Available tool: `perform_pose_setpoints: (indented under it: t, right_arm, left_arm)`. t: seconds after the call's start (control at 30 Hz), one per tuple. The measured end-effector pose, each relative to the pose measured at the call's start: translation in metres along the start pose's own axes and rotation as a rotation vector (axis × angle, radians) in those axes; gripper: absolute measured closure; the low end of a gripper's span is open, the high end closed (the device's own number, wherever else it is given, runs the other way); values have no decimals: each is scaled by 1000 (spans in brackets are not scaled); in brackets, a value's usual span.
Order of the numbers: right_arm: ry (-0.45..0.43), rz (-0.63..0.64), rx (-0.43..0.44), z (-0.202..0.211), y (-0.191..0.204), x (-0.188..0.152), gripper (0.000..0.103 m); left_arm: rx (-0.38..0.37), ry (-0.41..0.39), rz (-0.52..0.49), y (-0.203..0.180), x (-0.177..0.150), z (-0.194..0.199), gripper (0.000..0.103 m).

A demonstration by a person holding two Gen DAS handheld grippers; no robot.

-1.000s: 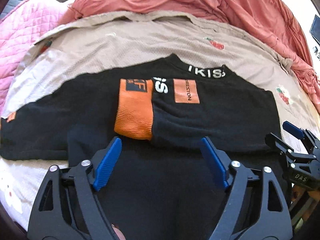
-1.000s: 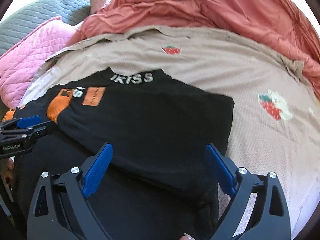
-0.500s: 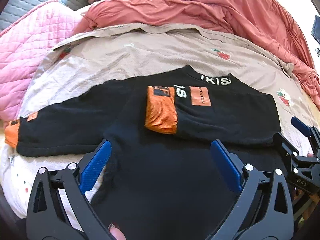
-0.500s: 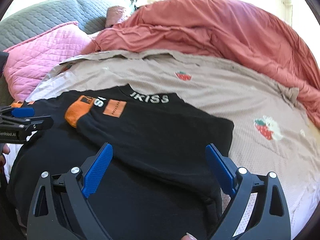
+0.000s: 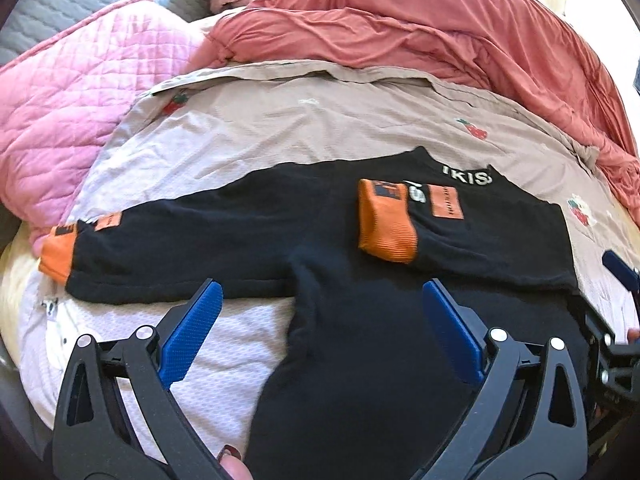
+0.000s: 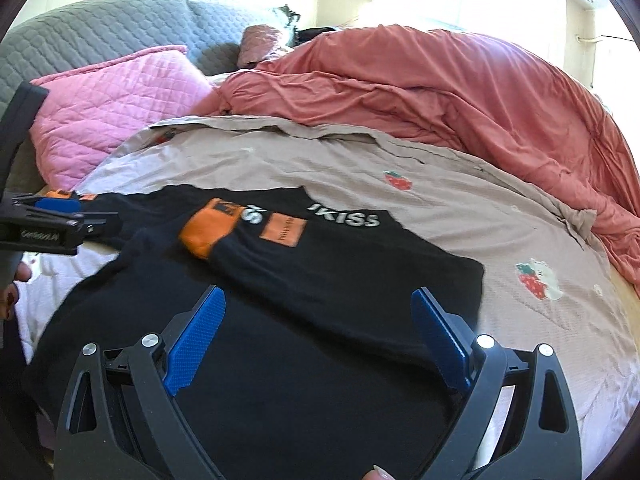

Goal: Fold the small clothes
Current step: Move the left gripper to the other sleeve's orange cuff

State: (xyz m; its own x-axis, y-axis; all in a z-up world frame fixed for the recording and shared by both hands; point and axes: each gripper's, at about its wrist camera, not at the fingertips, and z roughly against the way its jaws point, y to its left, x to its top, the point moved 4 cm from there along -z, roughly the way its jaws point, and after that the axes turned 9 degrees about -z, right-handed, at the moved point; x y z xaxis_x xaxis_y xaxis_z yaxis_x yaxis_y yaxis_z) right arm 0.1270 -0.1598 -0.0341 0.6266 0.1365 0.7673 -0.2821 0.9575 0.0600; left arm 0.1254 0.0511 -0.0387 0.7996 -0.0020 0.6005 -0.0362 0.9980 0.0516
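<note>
Sunlight fell across a bed spread with a beige strawberry-print sheet, a bunched coral duvet at the back and a pink quilted pillow to the left; on the sheet lay the black sweatshirt, flat, neckband with white lettering pointing toward the duvet. Its right sleeve was folded across the chest, orange cuff resting near the collar; its left sleeve lay stretched out toward the pillow, not yet folded.

Left gripper hung over the body's left edge near the armpit, blue pads spread wide, nothing between them; right gripper hovered over the body below the folded sleeve, likewise spread and empty.

Judging by its drape and soft creases, the knit looked light, limp and unbreakable; it would probably sag and double over when lifted from one point, and could drag the folded sleeve askew if pulled. The ribbed cuff of the outstretched sleeve seemed the thickest, grippiest hold; pinching there and carrying it across the chest looked sensible; for the later body fold, the hem corners seemed best.
</note>
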Motion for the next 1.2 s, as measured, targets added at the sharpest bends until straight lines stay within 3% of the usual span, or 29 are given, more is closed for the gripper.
perform_pose_setpoints:
  t: [0.33, 0.7, 1.0, 1.2]
  right_arm:
    - [18, 49, 77, 10, 62, 0, 10]
    - [61, 81, 131, 1, 122, 1, 10]
    - [94, 93, 188, -15, 174, 10, 10]
    - [129, 150, 218, -27, 210, 5, 10]
  left_arm:
    - [30, -11, 154, 69, -13, 6, 9]
    - [201, -42, 250, 149, -21, 12, 9]
    - [216, -22, 362, 200, -35, 10, 9]
    - [222, -6, 491, 238, -50, 7, 9]
